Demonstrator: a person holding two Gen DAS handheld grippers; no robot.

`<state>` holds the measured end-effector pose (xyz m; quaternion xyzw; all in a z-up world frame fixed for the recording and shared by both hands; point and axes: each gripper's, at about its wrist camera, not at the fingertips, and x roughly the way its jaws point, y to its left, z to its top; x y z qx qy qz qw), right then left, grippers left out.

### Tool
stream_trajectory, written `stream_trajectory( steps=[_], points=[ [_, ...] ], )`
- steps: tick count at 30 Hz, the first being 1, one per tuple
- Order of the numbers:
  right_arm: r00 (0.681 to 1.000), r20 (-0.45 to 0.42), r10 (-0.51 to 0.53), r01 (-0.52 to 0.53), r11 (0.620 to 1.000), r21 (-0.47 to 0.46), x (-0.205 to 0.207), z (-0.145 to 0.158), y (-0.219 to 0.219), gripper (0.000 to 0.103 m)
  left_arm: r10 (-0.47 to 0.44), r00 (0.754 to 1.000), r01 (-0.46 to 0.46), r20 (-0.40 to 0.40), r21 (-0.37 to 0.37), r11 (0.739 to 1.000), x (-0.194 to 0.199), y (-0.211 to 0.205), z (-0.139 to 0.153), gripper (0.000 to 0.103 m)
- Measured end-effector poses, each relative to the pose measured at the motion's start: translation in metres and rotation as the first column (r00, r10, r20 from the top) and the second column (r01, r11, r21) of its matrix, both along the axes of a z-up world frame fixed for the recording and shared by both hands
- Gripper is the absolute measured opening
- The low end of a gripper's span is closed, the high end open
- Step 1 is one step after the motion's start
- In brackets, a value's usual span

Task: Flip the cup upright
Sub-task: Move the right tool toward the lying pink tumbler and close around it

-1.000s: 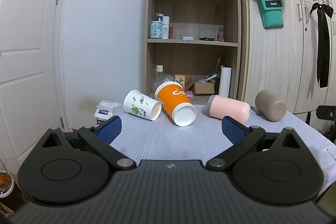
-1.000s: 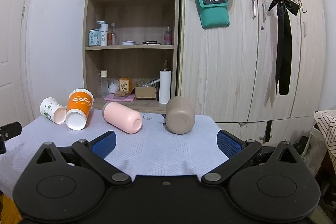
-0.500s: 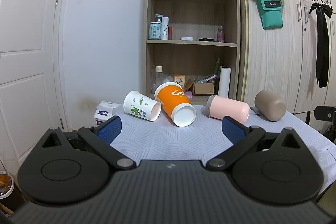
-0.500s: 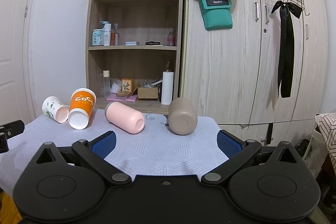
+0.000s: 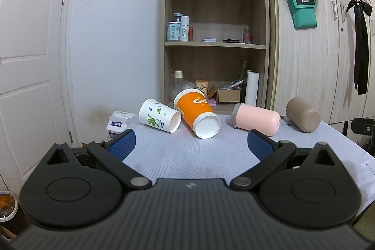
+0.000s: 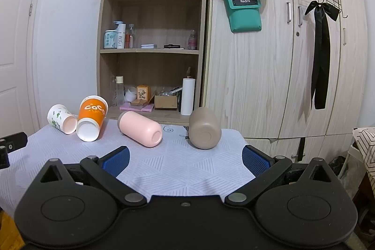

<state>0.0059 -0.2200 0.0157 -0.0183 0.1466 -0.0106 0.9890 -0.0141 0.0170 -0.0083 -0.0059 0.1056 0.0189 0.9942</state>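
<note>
**Four cups lie on their sides, both grippers spread wide and empty**

Four cups lie tipped over in a row across the far part of the tabletop [image 5: 201, 156], which is covered with a white patterned cloth. From left to right: a white floral paper cup [image 5: 159, 115], an orange paper cup [image 5: 196, 116], a pink cup [image 5: 256, 119] and a taupe cup [image 5: 303, 114]. The floral cup's rim touches the side of the orange cup; the pink and taupe cups lie apart from each other.

The left gripper [image 5: 191, 144] hangs over the near edge of the tabletop, its blue-padded fingers [image 5: 121, 144] spread wide with nothing between them, facing the two paper cups. The right gripper [image 6: 185, 158] is likewise wide apart and empty, its fingers [image 6: 255, 159] near the tabletop's near right side, with the pink cup [image 6: 143, 130] and taupe cup [image 6: 205, 131] just beyond.

Behind the tabletop stand an open wooden shelf [image 6: 152, 50] and a wardrobe [image 6: 281, 74].
</note>
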Motion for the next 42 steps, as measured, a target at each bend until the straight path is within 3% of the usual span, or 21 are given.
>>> stream_trajectory(
  steps=[4, 7, 12, 20, 27, 30, 38, 42],
  points=[
    [1.0, 0.0, 0.019, -0.019, 1.0, 0.013, 0.003, 0.001, -0.001, 0.103, -0.032, 0.999, 0.031, -0.041, -0.038, 0.999, 0.009, 0.0, 0.005, 0.103],
    [0.993, 0.014, 0.114, -0.115, 0.991, 0.071, 0.006, 0.008, -0.006, 0.103, -0.075, 0.994, 0.068, -0.082, -0.076, 0.995, 0.021, -0.002, 0.01, 0.103],
    [0.944, -0.048, 0.327, -0.318, 0.939, 0.133, 0.036, 0.021, -0.017, 0.103, -0.082, 0.977, 0.062, -0.195, -0.106, 0.992, 0.054, -0.012, 0.024, 0.103],
    [0.845, -0.177, 0.505, -0.51, 0.86, 0.018, 0.105, 0.02, -0.01, 0.103, -0.179, 0.93, 0.135, -0.322, -0.155, 0.979, 0.12, -0.027, 0.026, 0.103],
    [0.78, -0.251, 0.573, -0.598, 0.801, -0.033, 0.141, 0.015, -0.003, 0.103, -0.237, 0.894, 0.127, -0.38, -0.292, 0.948, 0.172, -0.025, 0.011, 0.101],
    [0.773, -0.278, 0.571, -0.614, 0.783, -0.097, 0.16, 0.008, 0.004, 0.103, -0.244, 0.884, 0.115, -0.398, -0.322, 0.94, 0.186, -0.024, 0.002, 0.101],
    [0.756, -0.372, 0.538, -0.619, 0.772, -0.143, 0.226, -0.018, 0.014, 0.099, -0.285, 0.861, 0.089, -0.421, -0.426, 0.9, 0.206, -0.024, -0.016, 0.101],
    [0.724, -0.388, 0.57, -0.64, 0.765, -0.071, 0.248, -0.025, 0.009, 0.094, -0.301, 0.861, 0.101, -0.411, -0.441, 0.892, 0.211, -0.023, -0.021, 0.101]
  ],
)
